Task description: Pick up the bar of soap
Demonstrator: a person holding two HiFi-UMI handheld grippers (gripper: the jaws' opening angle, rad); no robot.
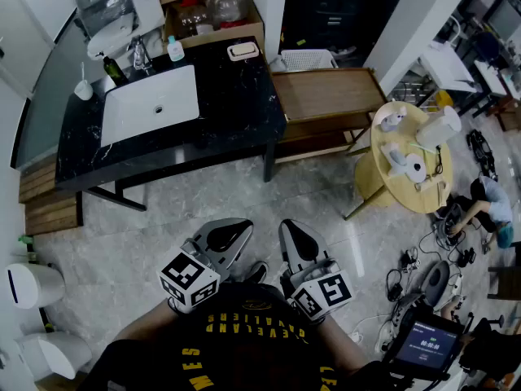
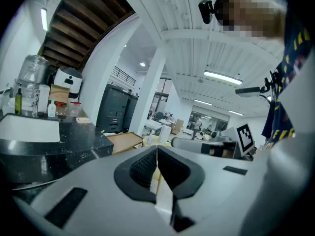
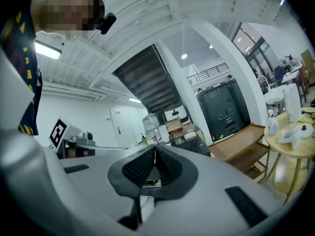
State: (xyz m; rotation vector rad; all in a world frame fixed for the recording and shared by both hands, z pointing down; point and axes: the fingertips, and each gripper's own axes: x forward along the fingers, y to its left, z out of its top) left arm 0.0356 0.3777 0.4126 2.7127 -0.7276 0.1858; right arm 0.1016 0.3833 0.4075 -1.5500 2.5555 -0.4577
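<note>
Bar of soap (image 1: 242, 51): pale oblong, too small for detail, on speckled black counter (image 1: 236, 108) | left gripper (image 1: 241, 229), right gripper (image 1: 288, 228): jaws together, empty

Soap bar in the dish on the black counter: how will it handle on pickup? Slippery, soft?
The soap looks like a solid pale block, so it is probably stiff and unlikely to roll. It lies inside its dish, so the rim may get in the way of a side grip. It sits on the same counter as the sink, so it could be wet and slippery, though wetness can't be seen here.
</note>
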